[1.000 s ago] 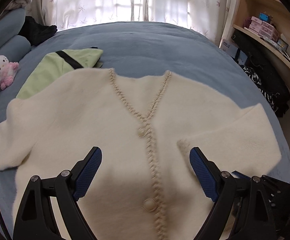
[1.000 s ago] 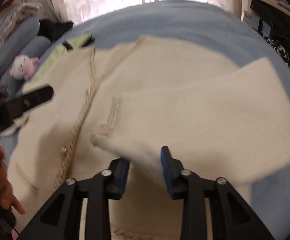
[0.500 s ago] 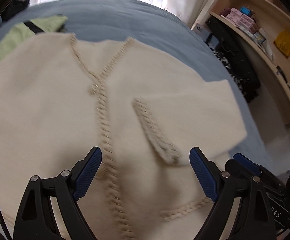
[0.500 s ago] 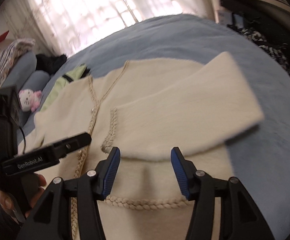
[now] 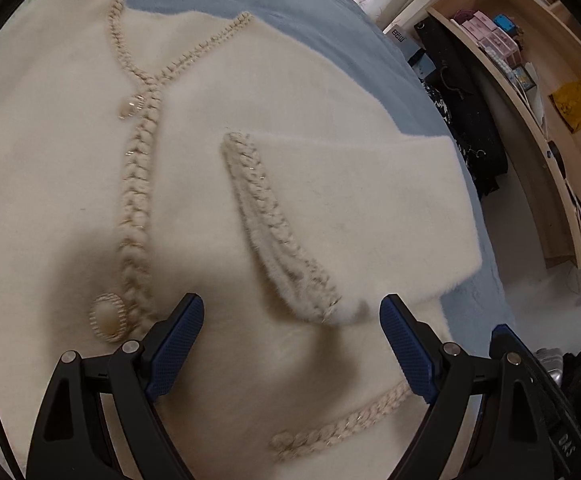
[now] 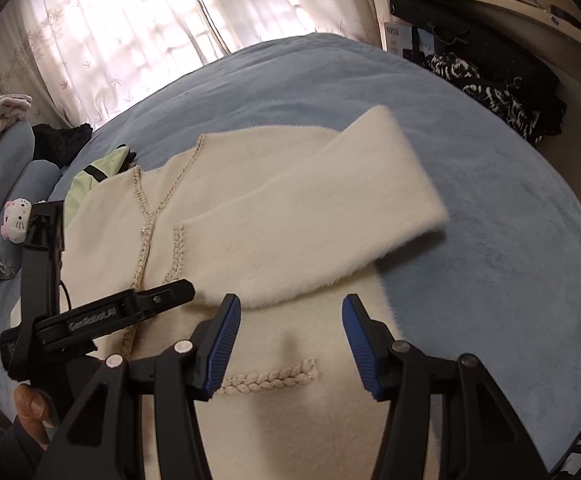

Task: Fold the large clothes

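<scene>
A blue bed [image 6: 470, 152] fills most of both views; a cream cardigan [image 5: 70, 184] lies flat on it, front up, braided placket [image 5: 138, 184] running down the middle; one sleeve [image 5: 354, 216] is folded across the chest, its braided cuff [image 5: 274, 232] near the placket and its fold edge lifted a little off the body in the right wrist view; a green garment [image 6: 94, 176] lies just past the collar, partly under it; a wooden shelf [image 5: 530, 92] stands beside the bed, dark clothes [image 5: 470, 128] piled at its foot; a pillow [image 6: 6, 184] and a plush cat [image 6: 16, 220] sit at the bed's head. The left gripper [image 5: 290, 344] hovers over the cuff end, jaws spread wide, holding nothing; the right gripper [image 6: 290, 340] hangs above the lower front near a braided pocket trim [image 6: 270, 378], jaws likewise parted and empty; two buttons [image 5: 108, 316] sit beside the placket.
</scene>
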A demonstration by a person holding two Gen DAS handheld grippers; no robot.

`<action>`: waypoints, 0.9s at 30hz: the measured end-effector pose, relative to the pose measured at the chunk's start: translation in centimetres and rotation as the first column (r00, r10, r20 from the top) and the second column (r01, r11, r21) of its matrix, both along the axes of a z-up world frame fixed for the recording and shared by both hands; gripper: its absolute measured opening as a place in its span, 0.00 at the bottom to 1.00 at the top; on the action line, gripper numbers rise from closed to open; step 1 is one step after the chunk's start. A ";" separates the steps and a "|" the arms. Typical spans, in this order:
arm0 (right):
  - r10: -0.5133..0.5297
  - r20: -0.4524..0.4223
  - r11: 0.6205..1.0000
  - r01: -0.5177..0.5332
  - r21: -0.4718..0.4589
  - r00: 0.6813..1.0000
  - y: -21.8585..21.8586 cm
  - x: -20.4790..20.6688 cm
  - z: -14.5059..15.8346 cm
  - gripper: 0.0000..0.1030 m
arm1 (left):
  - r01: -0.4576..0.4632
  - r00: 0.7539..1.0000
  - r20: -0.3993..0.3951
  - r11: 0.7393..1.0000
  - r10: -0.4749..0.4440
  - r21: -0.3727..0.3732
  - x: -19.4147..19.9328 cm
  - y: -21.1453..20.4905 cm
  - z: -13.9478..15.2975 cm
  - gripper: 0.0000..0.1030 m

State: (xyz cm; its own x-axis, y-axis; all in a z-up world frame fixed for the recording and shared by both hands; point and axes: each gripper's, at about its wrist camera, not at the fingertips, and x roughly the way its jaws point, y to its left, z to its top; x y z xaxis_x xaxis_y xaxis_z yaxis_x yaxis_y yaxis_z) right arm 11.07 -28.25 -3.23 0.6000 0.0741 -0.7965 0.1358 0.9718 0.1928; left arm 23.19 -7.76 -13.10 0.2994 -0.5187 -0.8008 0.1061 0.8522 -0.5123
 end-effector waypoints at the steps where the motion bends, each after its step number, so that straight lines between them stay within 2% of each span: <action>1: 0.000 0.001 1.000 0.000 -0.006 1.000 -0.1 -0.1 0.0 0.52 | -0.002 1.000 -0.004 1.000 0.002 -0.005 0.0 -0.1 -0.3 0.86; 7: -0.007 -0.022 1.000 0.007 -0.004 1.000 -0.8 -0.4 -0.7 0.52 | 0.014 1.000 0.000 1.000 -0.014 -0.006 0.8 -2.1 -0.4 0.84; 8: -0.010 -0.023 1.000 0.010 -0.005 1.000 -0.9 -0.5 -0.8 0.52 | 0.032 0.999 0.006 0.999 -0.032 -0.007 1.0 -2.8 -0.2 0.70; 9: -0.013 -0.026 1.000 0.012 -0.007 1.000 -0.9 -0.5 -0.9 0.52 | 0.043 0.999 0.009 0.999 -0.043 -0.003 1.1 -3.3 -0.2 0.60; 10: -0.015 -0.031 1.000 0.014 -0.014 0.999 -1.0 -0.6 -1.1 0.52 | 0.057 0.998 0.011 0.998 -0.058 0.028 1.3 -4.1 -0.1 0.32; 11: -0.015 -0.032 1.000 0.014 -0.016 0.999 -1.0 -0.6 -1.2 0.52 | 0.074 0.997 0.008 0.995 -0.075 0.062 1.5 -4.9 -0.2 0.11; 13: -0.015 -0.039 1.000 0.015 -0.019 0.999 -1.1 -0.7 -1.3 0.52 | 0.096 0.995 0.027 0.986 -0.101 0.137 1.8 -6.4 0.3 0.09; 15: -0.017 -0.039 1.000 0.017 -0.018 0.999 -1.2 -0.8 -1.3 0.52 | 0.120 0.984 0.099 0.967 -0.145 0.225 1.8 -7.7 1.9 0.08; 17: -0.023 -0.039 0.999 0.022 -0.026 0.999 -1.2 -1.0 -1.2 0.52 | 0.117 0.964 0.196 0.948 -0.180 0.295 1.7 -8.4 4.4 0.07; 18: -0.025 -0.038 0.999 0.024 -0.029 0.999 -1.3 -1.0 -1.2 0.52 | 0.106 0.945 0.261 0.940 -0.197 0.326 1.8 -8.5 6.2 0.07; 21: -0.033 -0.043 0.999 0.031 -0.031 0.999 -1.5 -1.1 -1.4 0.51 | 0.039 0.903 0.382 0.921 -0.198 0.387 2.1 -6.7 10.4 0.07; 23: -0.035 -0.047 0.999 0.034 -0.030 0.998 -1.6 -1.2 -1.6 0.51 | -0.019 0.887 0.425 0.907 -0.179 0.422 2.8 -5.0 12.1 0.07; 25: -0.036 -0.054 0.999 0.035 -0.027 0.998 -1.5 -1.2 -1.9 0.51 | -0.074 0.884 0.442 0.890 -0.150 0.450 3.6 -2.9 12.7 0.07; 27: -0.033 -0.067 0.999 0.031 -0.027 0.997 -1.3 -1.1 -2.4 0.51 | -0.121 0.895 0.433 0.875 -0.108 0.469 4.2 0.0 12.2 0.07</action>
